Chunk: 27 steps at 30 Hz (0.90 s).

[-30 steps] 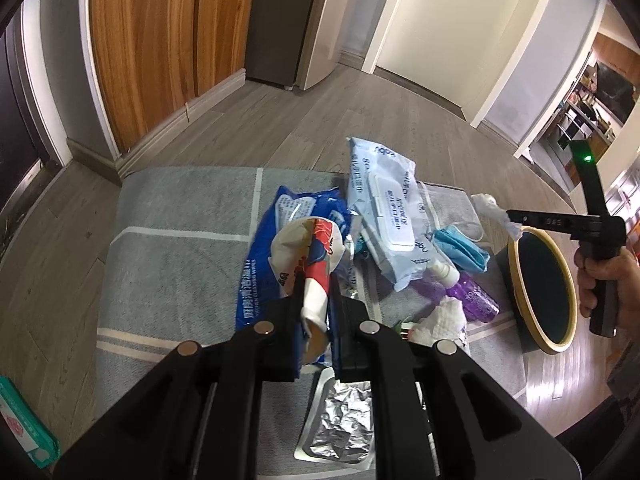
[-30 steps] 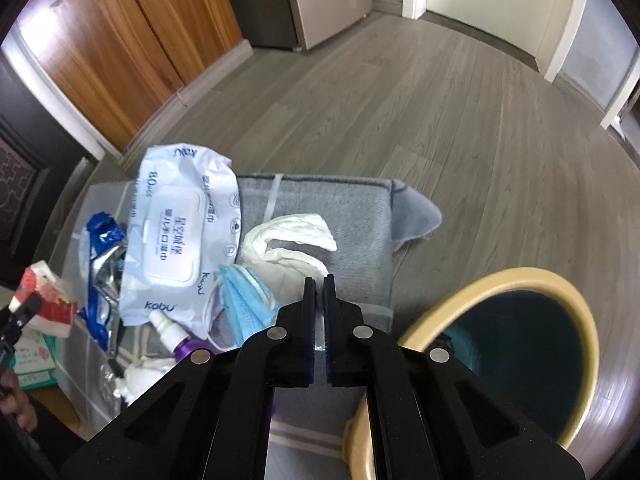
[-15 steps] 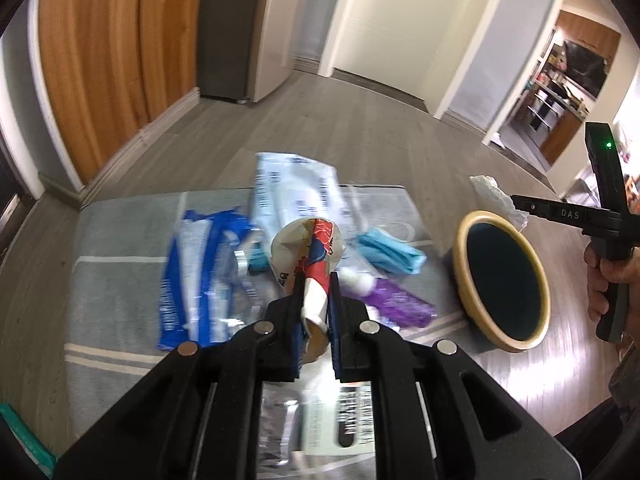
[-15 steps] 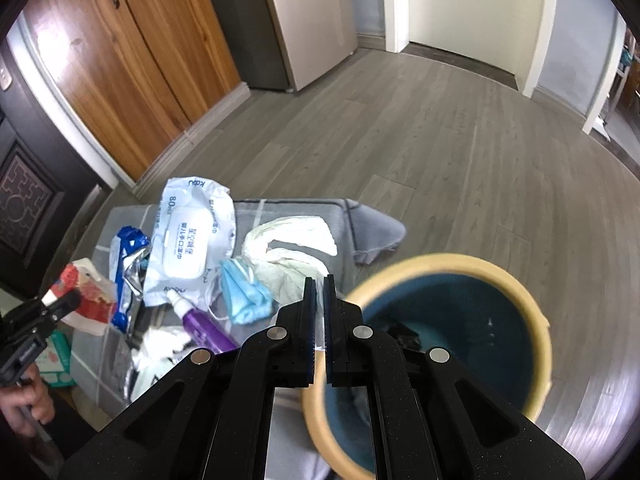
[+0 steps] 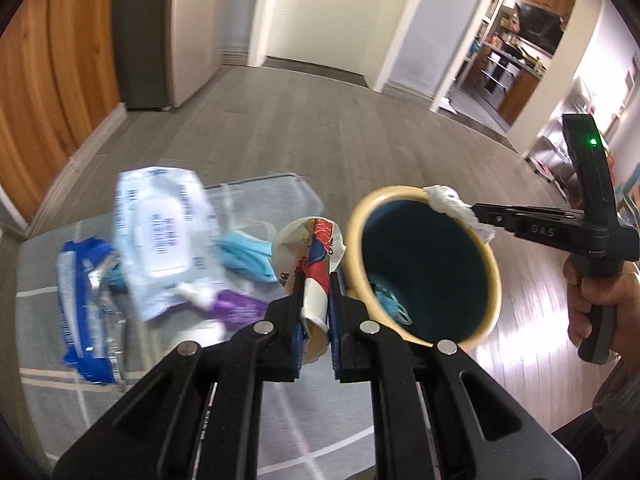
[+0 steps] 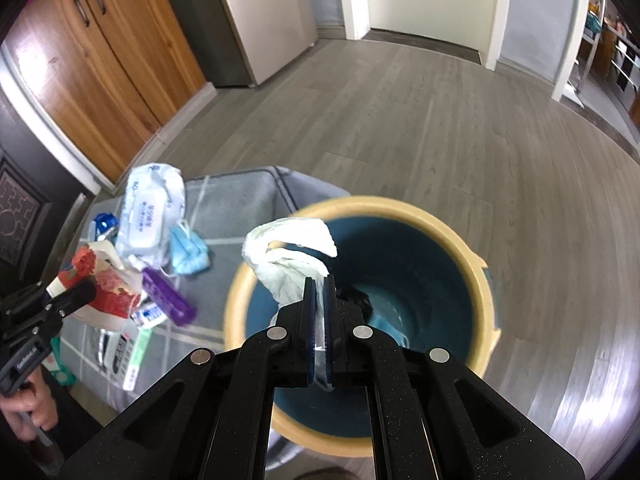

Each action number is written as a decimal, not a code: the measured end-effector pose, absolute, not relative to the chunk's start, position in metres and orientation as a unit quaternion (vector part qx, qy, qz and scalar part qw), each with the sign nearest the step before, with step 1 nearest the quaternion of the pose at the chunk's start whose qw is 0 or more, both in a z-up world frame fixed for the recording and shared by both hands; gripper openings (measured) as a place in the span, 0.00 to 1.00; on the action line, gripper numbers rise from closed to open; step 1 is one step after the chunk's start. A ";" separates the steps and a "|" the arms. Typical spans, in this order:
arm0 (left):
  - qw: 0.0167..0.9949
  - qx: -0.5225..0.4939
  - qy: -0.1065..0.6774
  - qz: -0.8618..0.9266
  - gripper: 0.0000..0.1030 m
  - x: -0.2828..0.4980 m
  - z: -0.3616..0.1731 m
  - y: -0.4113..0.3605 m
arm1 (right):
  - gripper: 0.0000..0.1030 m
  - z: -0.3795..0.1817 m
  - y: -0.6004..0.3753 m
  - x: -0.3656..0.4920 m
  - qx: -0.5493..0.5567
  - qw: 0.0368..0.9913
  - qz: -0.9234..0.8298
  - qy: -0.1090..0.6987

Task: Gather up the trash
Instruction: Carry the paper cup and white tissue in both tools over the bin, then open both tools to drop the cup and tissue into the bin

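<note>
A round bin (image 5: 490, 264) (image 6: 476, 276) with a yellow rim and a dark teal inside stands on the floor beside a grey rug. My left gripper (image 5: 316, 294) is shut on a crushed red and white paper cup (image 5: 310, 252), held just left of the bin's rim. My right gripper (image 6: 318, 312) is shut on a crumpled white tissue (image 6: 290, 256) that hangs over the bin's mouth. In the left wrist view the same tissue (image 5: 454, 206) sits at the bin's far rim. A blue item lies at the bin's bottom.
On the grey rug (image 5: 72, 380) lie a white wet-wipes pack (image 5: 158, 232), a blue packet (image 5: 80, 300), a blue face mask (image 6: 188, 250), a purple bottle (image 6: 166, 300) and small wrappers. Wooden cabinets and a fridge stand at the back left. A hand (image 5: 600, 304) grips the right tool.
Both grippers have swung right from the rug toward the bin. The cup now hangs beside the rim, and the tissue hangs over the bin's mouth.
</note>
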State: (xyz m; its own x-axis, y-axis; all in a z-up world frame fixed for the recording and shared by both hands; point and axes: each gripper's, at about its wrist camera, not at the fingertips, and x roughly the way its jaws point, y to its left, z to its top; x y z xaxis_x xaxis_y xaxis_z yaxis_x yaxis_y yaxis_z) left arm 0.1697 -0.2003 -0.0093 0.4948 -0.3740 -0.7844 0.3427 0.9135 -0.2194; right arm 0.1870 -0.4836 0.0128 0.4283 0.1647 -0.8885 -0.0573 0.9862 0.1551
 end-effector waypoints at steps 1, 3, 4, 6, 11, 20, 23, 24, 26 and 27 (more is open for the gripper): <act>0.862 -0.017 0.460 -0.211 0.09 0.170 -0.011 -0.207 | 0.05 0.012 -0.488 0.186 0.051 0.843 0.064 0.532; 0.858 -0.014 0.465 -0.219 0.10 0.171 -0.015 -0.226 | 0.05 0.011 -0.494 0.182 0.053 0.842 0.062 0.533; 0.856 -0.011 0.468 -0.222 0.10 0.172 -0.017 -0.234 | 0.05 0.010 -0.498 0.180 0.053 0.842 0.061 0.533; 0.851 -0.009 0.474 -0.226 0.10 0.174 -0.023 -0.250 | 0.05 0.008 -0.507 0.177 0.058 0.841 0.059 0.535; 0.841 -0.008 0.489 -0.232 0.10 0.180 -0.037 -0.284 | 0.05 -0.004 -0.528 0.170 0.062 0.833 0.046 0.548; 0.834 0.008 0.497 -0.238 0.10 0.182 -0.053 -0.327 | 0.05 -0.021 -0.546 0.162 0.064 0.820 0.034 0.568; 0.832 0.010 0.501 -0.238 0.13 0.182 -0.058 -0.330 | 0.06 -0.030 -0.547 0.160 0.062 0.812 0.036 0.580; 0.831 0.009 0.502 -0.239 0.16 0.182 -0.059 -0.329 | 0.09 -0.031 -0.546 0.160 0.062 0.810 0.035 0.582; 0.830 0.008 0.504 -0.238 0.18 0.182 -0.058 -0.329 | 0.15 -0.034 -0.547 0.159 0.063 0.807 0.036 0.586; 0.830 0.005 0.505 -0.239 0.21 0.183 -0.058 -0.328 | 0.22 -0.035 -0.547 0.159 0.064 0.807 0.037 0.586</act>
